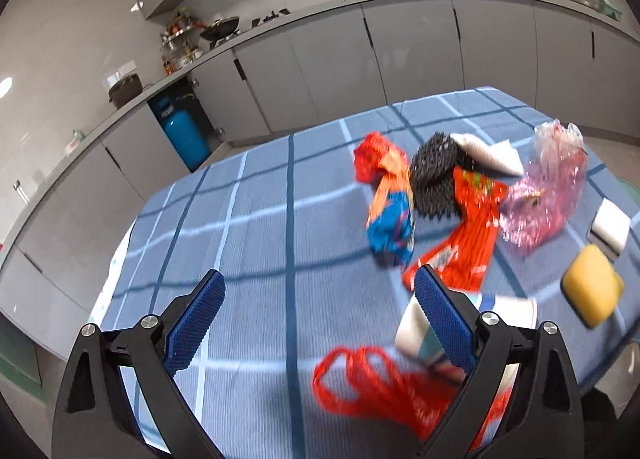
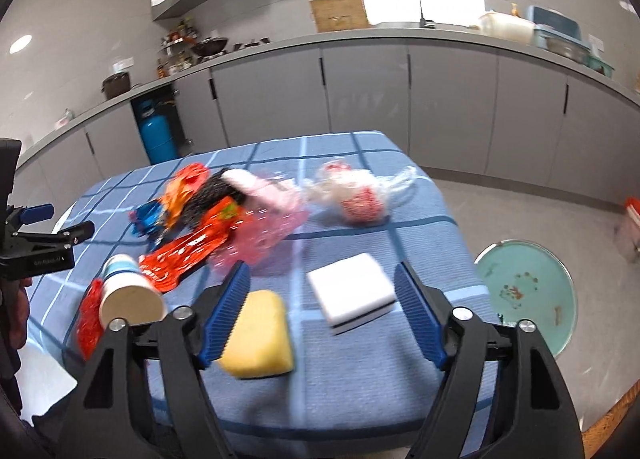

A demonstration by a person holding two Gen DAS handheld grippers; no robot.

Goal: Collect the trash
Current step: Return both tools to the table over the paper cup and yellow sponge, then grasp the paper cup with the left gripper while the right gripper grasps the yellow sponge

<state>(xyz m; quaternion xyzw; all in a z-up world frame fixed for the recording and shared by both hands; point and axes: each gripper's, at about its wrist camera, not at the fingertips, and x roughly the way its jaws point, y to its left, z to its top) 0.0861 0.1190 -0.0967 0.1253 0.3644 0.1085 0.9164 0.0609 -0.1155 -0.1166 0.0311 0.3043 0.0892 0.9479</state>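
Trash lies on a table with a blue checked cloth (image 1: 256, 243). In the left wrist view I see an orange-and-blue wrapper (image 1: 390, 203), a black mesh piece (image 1: 434, 175), a red wrapper (image 1: 470, 235), a pink plastic bag (image 1: 544, 195), a paper cup (image 1: 424, 325) on its side and a red net bag (image 1: 372, 387). My left gripper (image 1: 320, 319) is open and empty above the cloth, left of the cup. My right gripper (image 2: 322, 315) is open and empty, over a yellow sponge (image 2: 260, 335) and a white sponge (image 2: 352, 295). The cup (image 2: 128, 295) and a clear bag with red print (image 2: 356, 195) also show there.
Grey kitchen cabinets (image 2: 400, 99) and a counter run behind the table. A blue gas cylinder (image 1: 184, 135) stands in an open bay. A green round stool or basin (image 2: 528, 291) sits on the floor right of the table. My left gripper (image 2: 40, 239) shows at the left edge.
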